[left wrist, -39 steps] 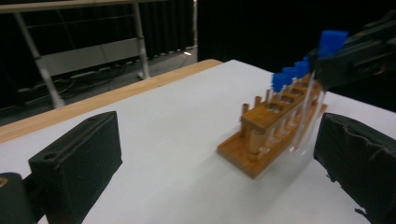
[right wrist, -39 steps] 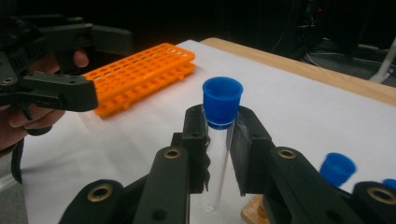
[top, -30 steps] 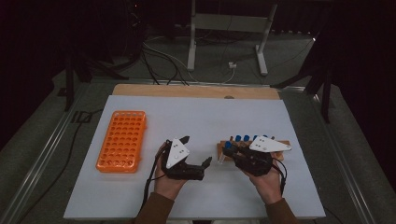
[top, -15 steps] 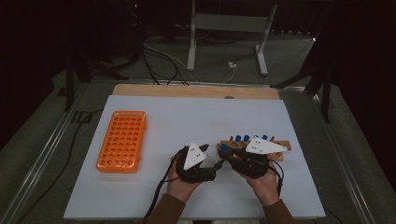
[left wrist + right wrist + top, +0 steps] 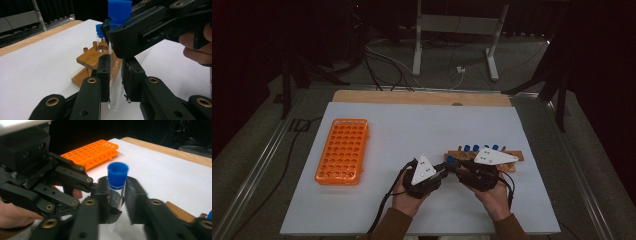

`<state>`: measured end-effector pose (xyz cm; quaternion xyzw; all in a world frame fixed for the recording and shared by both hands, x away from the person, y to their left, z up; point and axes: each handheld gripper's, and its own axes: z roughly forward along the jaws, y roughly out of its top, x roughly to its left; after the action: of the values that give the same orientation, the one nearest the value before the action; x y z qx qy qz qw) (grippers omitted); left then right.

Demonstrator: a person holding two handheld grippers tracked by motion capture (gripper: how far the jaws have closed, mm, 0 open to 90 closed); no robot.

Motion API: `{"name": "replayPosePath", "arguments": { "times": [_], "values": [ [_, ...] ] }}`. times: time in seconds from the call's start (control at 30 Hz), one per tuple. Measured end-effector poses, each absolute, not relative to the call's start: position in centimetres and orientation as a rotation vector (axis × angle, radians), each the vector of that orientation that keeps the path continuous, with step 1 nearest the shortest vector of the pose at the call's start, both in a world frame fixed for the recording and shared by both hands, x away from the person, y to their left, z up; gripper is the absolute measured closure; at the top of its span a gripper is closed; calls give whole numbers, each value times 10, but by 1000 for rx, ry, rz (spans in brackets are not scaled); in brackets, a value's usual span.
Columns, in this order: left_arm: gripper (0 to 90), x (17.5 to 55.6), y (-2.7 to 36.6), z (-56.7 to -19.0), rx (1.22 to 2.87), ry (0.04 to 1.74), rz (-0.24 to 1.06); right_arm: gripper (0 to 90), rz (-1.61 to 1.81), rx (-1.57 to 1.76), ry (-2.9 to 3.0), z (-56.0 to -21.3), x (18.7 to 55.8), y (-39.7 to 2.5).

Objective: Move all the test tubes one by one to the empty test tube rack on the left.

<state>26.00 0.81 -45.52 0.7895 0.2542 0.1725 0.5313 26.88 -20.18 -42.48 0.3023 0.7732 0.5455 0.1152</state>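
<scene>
While the person's hands meet low at the near edge of the white surface (image 5: pixel 377 210), the left claw (image 5: pixel 115 77) now sits right against the right claw (image 5: pixel 117 195), having swung in from well to the left over the last second. Between them stands a clear test tube (image 5: pixel 115 95) with a blue cap (image 5: pixel 117 175): the right claw clenches it just under the cap, and the left claw's jaws flank the glass lower down, seemingly closing on it, though I cannot tell if they press. That reads as a handover under way. Just beyond lies the wooden tube rack (image 5: pixel 507 155) with more blue-capped tubes (image 5: pixel 474 148); well to the left sits the empty orange tube rack (image 5: pixel 343 150), probably the destination.
</scene>
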Motion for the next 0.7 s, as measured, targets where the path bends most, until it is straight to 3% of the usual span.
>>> {"name": "replayPosePath", "arguments": {
  "times": [0.47,0.63,0.7],
  "values": [
    [780,266,33,-455,1857,692,463,181,1559,953,2166,-416,271,-223],
    [780,266,48,-451,1832,724,480,95,1516,976,2129,-414,271,-228],
    [780,267,54,-450,1826,734,491,20,1481,993,2105,-413,271,-231]
  ]
}}
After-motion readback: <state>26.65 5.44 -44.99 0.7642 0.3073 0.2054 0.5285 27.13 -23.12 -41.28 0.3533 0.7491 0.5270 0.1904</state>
